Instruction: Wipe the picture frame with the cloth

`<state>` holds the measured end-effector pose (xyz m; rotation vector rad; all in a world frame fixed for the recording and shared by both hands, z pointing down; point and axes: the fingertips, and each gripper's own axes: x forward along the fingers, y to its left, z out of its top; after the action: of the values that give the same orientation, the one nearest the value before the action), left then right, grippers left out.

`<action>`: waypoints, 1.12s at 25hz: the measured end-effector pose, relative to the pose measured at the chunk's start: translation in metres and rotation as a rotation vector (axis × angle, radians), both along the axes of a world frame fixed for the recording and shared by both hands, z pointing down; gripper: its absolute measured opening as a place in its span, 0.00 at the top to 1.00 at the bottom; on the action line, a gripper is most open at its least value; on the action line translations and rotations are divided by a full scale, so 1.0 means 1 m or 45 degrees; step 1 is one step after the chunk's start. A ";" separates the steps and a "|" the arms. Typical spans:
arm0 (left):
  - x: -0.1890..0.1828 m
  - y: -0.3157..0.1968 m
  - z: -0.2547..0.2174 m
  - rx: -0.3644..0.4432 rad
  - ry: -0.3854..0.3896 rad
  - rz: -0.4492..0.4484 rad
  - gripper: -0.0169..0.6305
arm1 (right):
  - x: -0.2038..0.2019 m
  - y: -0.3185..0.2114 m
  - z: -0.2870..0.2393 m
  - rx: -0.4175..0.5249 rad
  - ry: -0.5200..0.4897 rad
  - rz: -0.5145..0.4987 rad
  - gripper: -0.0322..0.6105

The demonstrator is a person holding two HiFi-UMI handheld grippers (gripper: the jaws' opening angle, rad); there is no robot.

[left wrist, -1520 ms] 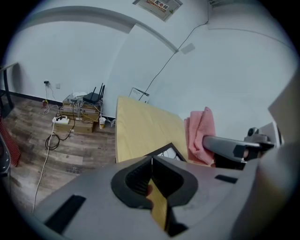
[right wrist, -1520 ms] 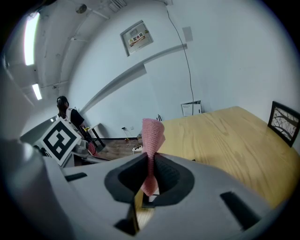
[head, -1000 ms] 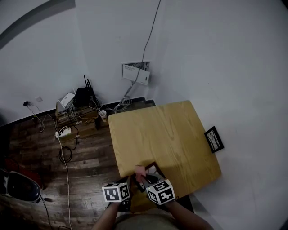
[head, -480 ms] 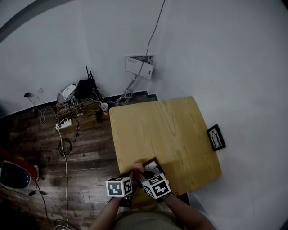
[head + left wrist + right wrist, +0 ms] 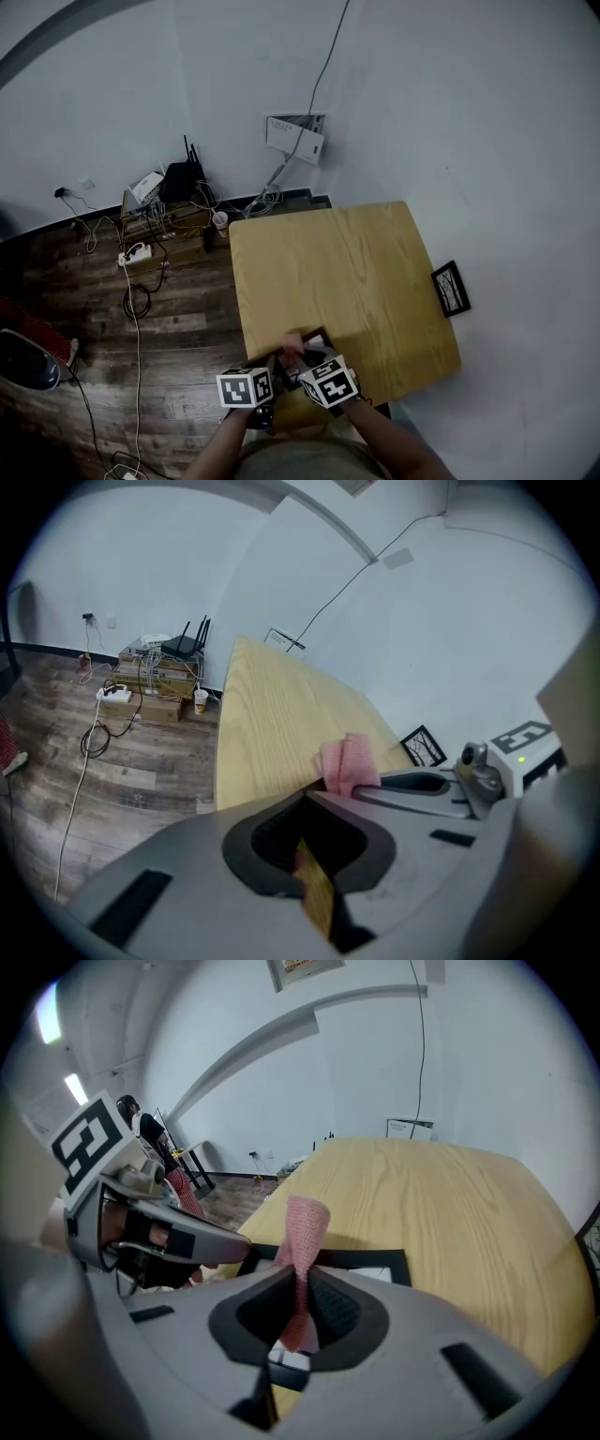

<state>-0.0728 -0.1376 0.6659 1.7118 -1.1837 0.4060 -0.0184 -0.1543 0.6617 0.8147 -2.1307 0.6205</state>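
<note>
Right, my right tongs (image 5: 298, 1312) are pinched tight on the pink cloth (image 5: 305, 1227), its end sticking up just over the frame (image 5: 375, 1258), which lies flat at the near edge of the counter (image 5: 328, 272). Left tongs (image 5: 314, 892) are closed on a thin tan edge, the frame's I reckon, steadying it. Cloth and frame are together; the wiping itself looks mostly still to do.

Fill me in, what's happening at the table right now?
A person works at the near edge of the wooden table with a gripper in each hand. The right gripper is clamped on a pink cloth, held upright over the black picture frame lying flat on the table. The left gripper, jaws closed at the frame's left edge, appears to steady it.
</note>
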 end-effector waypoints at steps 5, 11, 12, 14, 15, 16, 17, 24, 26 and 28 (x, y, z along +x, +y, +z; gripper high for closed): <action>-0.001 0.001 -0.001 -0.004 0.008 -0.013 0.97 | 0.018 -0.009 -0.001 0.014 0.024 0.040 0.92; -0.001 0.001 -0.001 -0.006 0.013 -0.015 0.97 | 0.040 -0.020 -0.001 0.040 0.078 0.085 0.92; -0.001 0.001 -0.002 -0.007 0.013 -0.016 0.97 | 0.043 -0.022 -0.001 0.047 0.088 0.090 0.92; -0.001 0.001 -0.002 -0.010 0.015 -0.019 0.97 | 0.049 -0.025 -0.001 0.055 0.102 0.107 0.92; -0.001 0.001 -0.002 -0.011 0.016 -0.020 0.97 | 0.052 -0.026 -0.001 0.058 0.106 0.118 0.92; -0.001 0.001 -0.001 -0.011 0.017 -0.021 0.97 | 0.054 -0.027 -0.001 0.060 0.110 0.129 0.92; -0.001 0.001 -0.001 -0.010 0.017 -0.020 0.97 | 0.056 -0.028 -0.001 0.063 0.114 0.138 0.92; -0.001 0.002 -0.001 -0.008 0.014 -0.015 0.97 | 0.066 -0.031 -0.001 0.069 0.126 0.165 0.92; -0.002 0.003 -0.001 -0.009 0.015 -0.013 0.97 | 0.066 -0.030 -0.002 0.069 0.127 0.169 0.92; -0.002 0.003 -0.002 -0.010 0.014 -0.011 0.97 | 0.066 -0.030 -0.002 0.069 0.130 0.175 0.92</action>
<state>-0.0748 -0.1351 0.6636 1.6998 -1.1798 0.3946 0.0473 -0.1847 0.6595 1.0078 -2.0190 0.5810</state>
